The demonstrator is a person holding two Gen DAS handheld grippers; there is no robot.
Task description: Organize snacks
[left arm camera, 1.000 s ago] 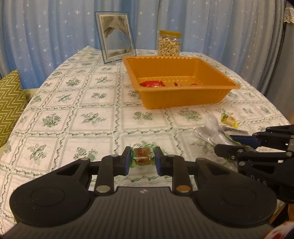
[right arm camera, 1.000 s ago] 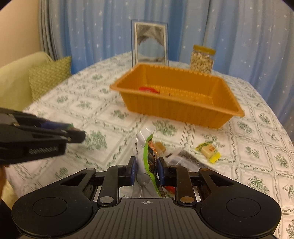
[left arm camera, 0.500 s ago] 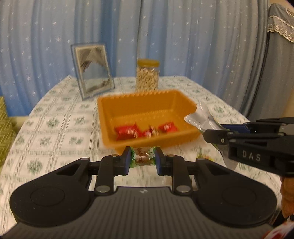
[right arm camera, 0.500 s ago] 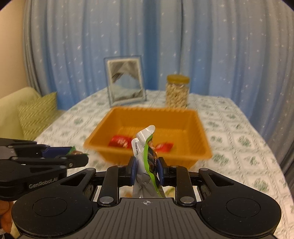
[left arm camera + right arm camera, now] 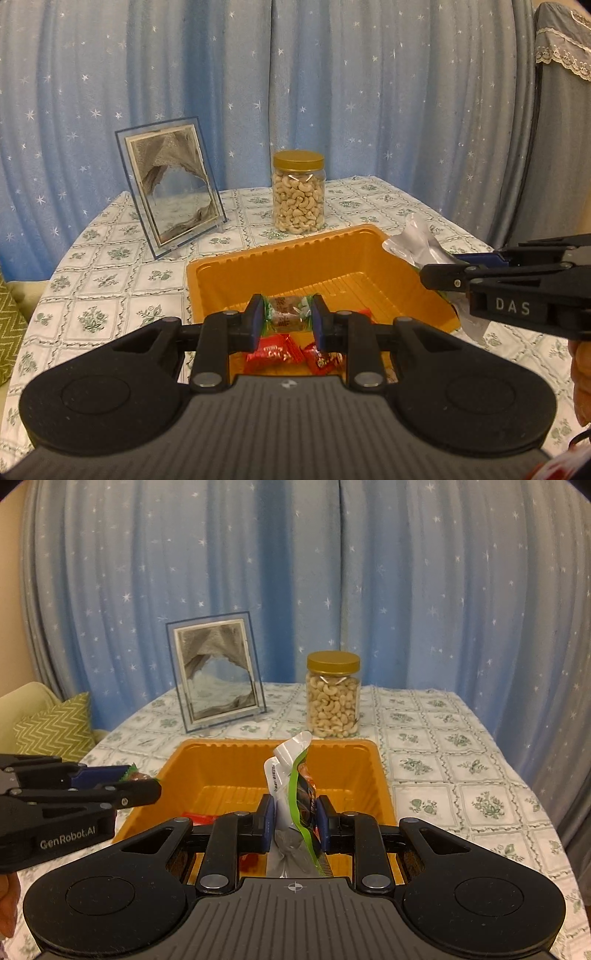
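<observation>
My left gripper (image 5: pixel 287 318) is shut on a small wrapped candy (image 5: pixel 289 314) with green twisted ends, held over the near part of the orange tray (image 5: pixel 280 266). Red-wrapped snacks (image 5: pixel 271 352) lie on the tray floor below it. My right gripper (image 5: pixel 292 819) is shut on a silver and green snack packet (image 5: pixel 290 775) that stands upright between the pads, above the tray's (image 5: pixel 229 771) near side. The right gripper (image 5: pixel 443 275) also shows at the right of the left wrist view, with the packet (image 5: pixel 417 245) over the tray's right corner. The left gripper (image 5: pixel 147 790) shows at the left of the right wrist view.
A jar of cashews (image 5: pixel 298 195) with a gold lid and a glass picture frame (image 5: pixel 170 199) stand behind the tray on the green-patterned tablecloth (image 5: pixel 110 280). Blue starred curtains hang behind. A zigzag cushion (image 5: pixel 55 727) lies off the table's left side.
Both grippers have risen from the tabletop and moved forward over the orange tray, each keeping its snack. The tray now lies directly beneath them instead of ahead.
</observation>
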